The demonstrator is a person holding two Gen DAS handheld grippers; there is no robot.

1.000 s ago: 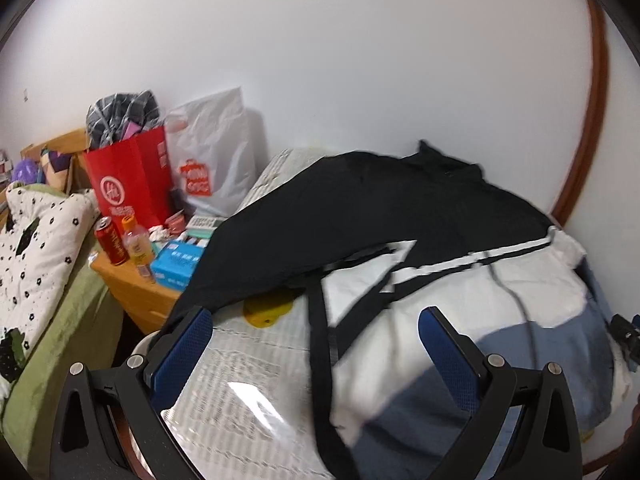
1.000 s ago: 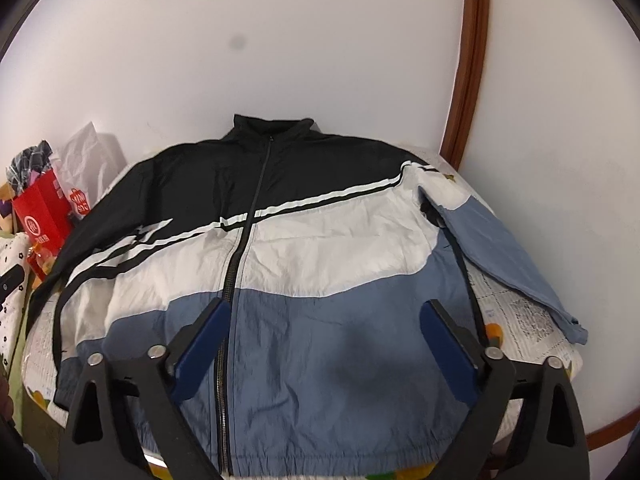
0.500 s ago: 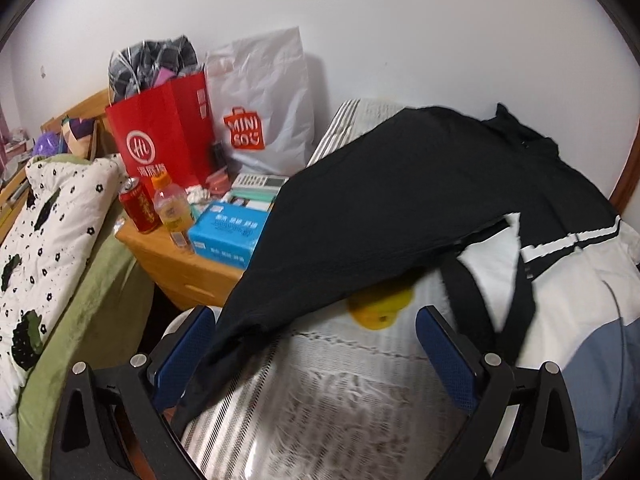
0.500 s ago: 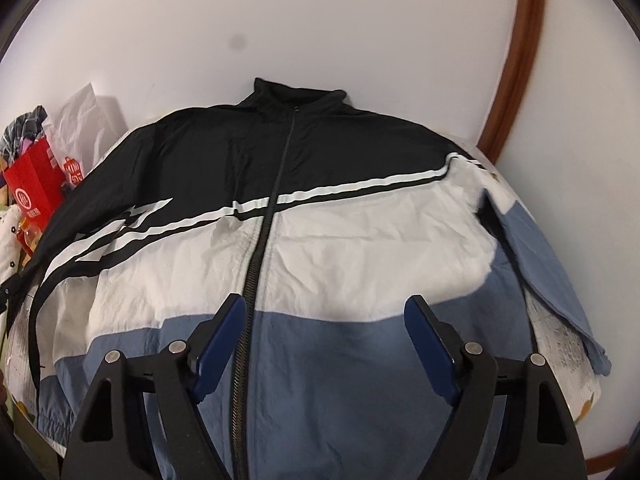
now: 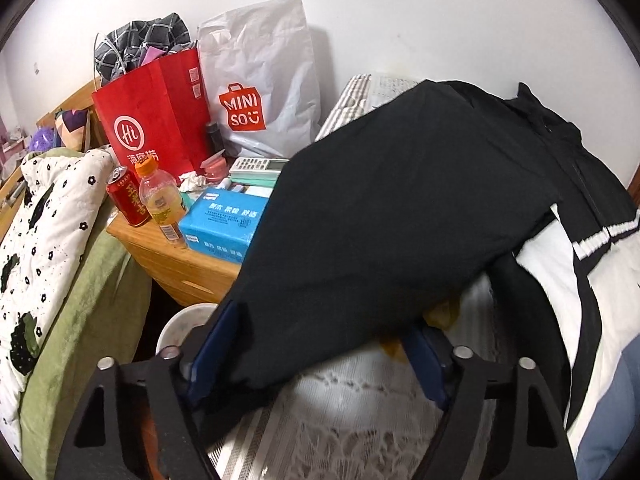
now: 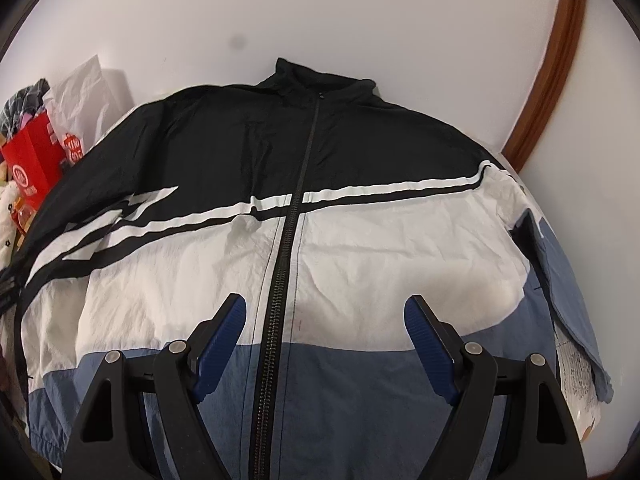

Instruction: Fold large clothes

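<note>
While spread wide with the black sleeve lying between its blue pads, not clamped: left gripper, now much closer to that sleeve than half a second ago, when fabric lay ahead of the fingertips. Sleeve draped off the left edge of the bed over patterned white bedding. Beyond, on the wooden nightstand: blue tissue box with small print too fine to read, orange-capped bottle, red can, remote, red paper bag with an "Ht" circle logo, white plastic bag marked "MINISO".

Right gripper likewise spread, empty, hovering above the jacket near its hem, either side of the zipper; lower and closer than a moment before. Jacket laid flat, front up, collar toward the wall: black top, white stripes, white middle, blue bottom. Right sleeve along the bed's right edge.
</note>
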